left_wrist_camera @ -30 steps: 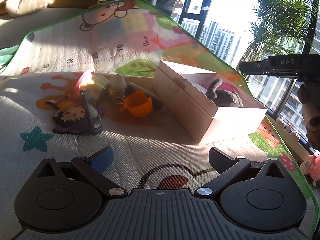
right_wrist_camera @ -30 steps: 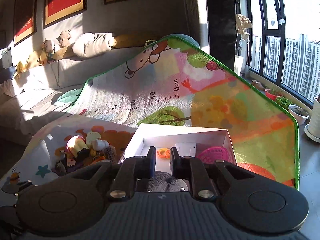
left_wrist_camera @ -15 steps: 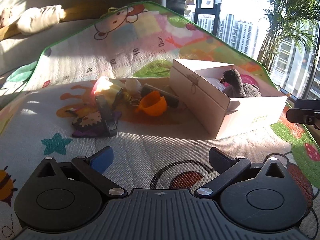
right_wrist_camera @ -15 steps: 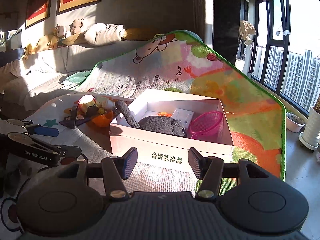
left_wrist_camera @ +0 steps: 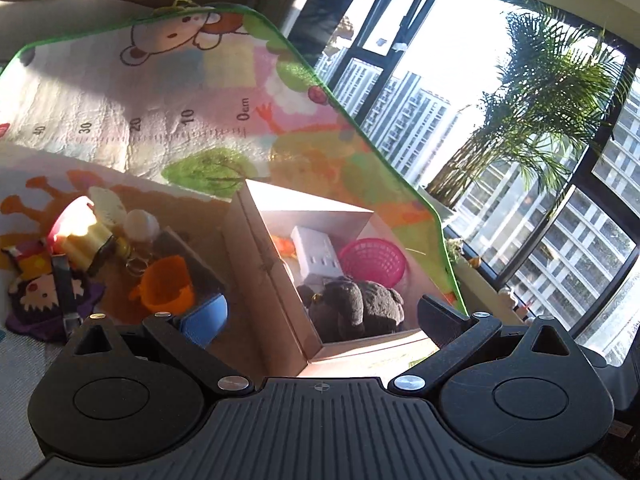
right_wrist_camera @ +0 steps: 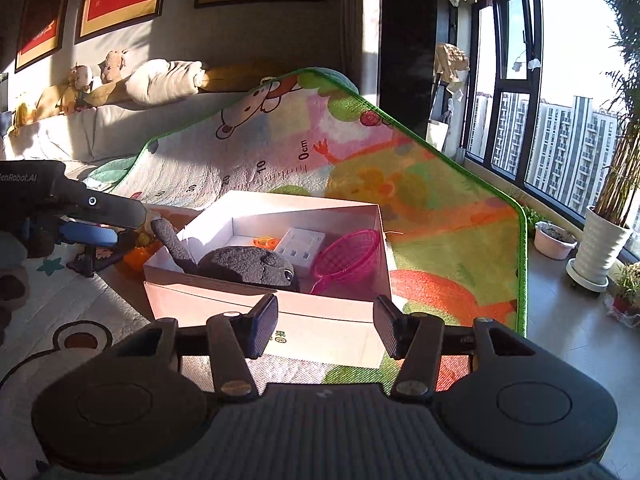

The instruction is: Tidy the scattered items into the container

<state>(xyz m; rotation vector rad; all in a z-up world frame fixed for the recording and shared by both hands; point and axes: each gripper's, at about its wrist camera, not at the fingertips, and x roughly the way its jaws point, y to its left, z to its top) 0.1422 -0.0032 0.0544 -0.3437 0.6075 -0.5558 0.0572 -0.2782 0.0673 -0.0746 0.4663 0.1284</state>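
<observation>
A white box [left_wrist_camera: 276, 280] [right_wrist_camera: 256, 308] stands on the play mat [left_wrist_camera: 180, 120]. A grey plush toy [left_wrist_camera: 356, 308] [right_wrist_camera: 248, 264], a pink basket [left_wrist_camera: 372, 256] [right_wrist_camera: 348, 256] and a white socket block [left_wrist_camera: 316, 248] [right_wrist_camera: 300, 244] lie inside it. Left of the box lie an orange cup [left_wrist_camera: 166, 284] [right_wrist_camera: 136, 258], a pink-and-yellow toy [left_wrist_camera: 76, 228], a white egg [left_wrist_camera: 140, 222] and a doll cloth [left_wrist_camera: 36, 296]. My left gripper [left_wrist_camera: 320, 320] [right_wrist_camera: 128, 227] is open over the box's near corner, holding nothing. My right gripper [right_wrist_camera: 326, 328] hangs before the box's front wall, its jaws closing, nothing between them.
A sofa [right_wrist_camera: 60, 136] with stuffed animals runs behind the mat's raised back edge. Tall windows [right_wrist_camera: 560, 120] are on the right. Plant pots [right_wrist_camera: 600, 248] stand on the bare floor beyond the mat's green edge.
My right gripper opened, left the grey plush toy in the box and drew back to the box's front. My left gripper moved up and closer to the box.
</observation>
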